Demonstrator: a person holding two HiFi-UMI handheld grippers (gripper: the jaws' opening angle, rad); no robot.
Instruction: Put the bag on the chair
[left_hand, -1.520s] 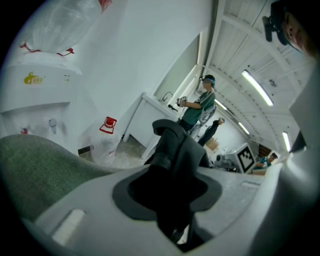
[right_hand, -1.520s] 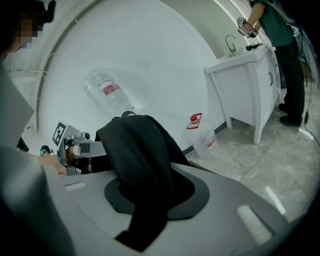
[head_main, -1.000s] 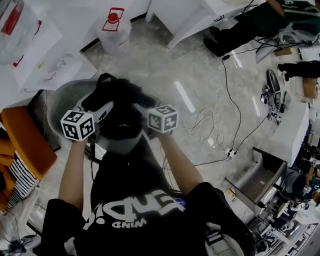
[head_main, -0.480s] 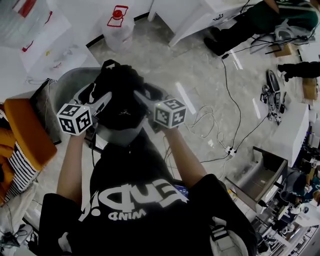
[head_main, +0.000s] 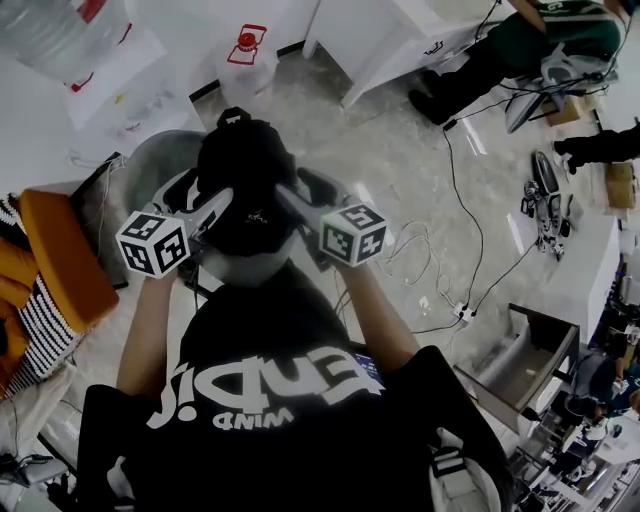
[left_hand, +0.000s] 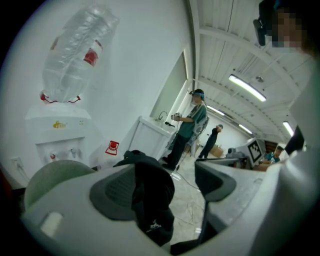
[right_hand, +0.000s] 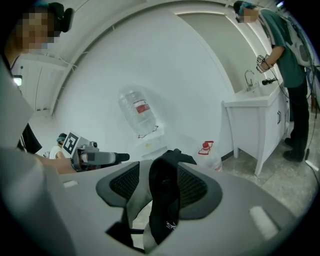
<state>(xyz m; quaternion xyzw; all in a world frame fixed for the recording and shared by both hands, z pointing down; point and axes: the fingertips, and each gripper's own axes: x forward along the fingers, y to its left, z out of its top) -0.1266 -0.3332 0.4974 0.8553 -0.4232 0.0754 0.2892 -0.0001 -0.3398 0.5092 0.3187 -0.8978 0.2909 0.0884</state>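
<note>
A grey chair (head_main: 148, 162) stands at the left. Just beside it the left gripper (head_main: 218, 203) has its jaws spread apart: the black bag (head_main: 245, 170) lies against one pad, and bare floor shows between the fabric and the other pad. The bag hangs in the middle between the two grippers, over the chair's seat, though whether it touches the seat cannot be told. To its right the right gripper (head_main: 290, 198) has its jaws clamped on a fold of the bag, and farther right a white cable (head_main: 405, 245) trails over the floor.
</note>
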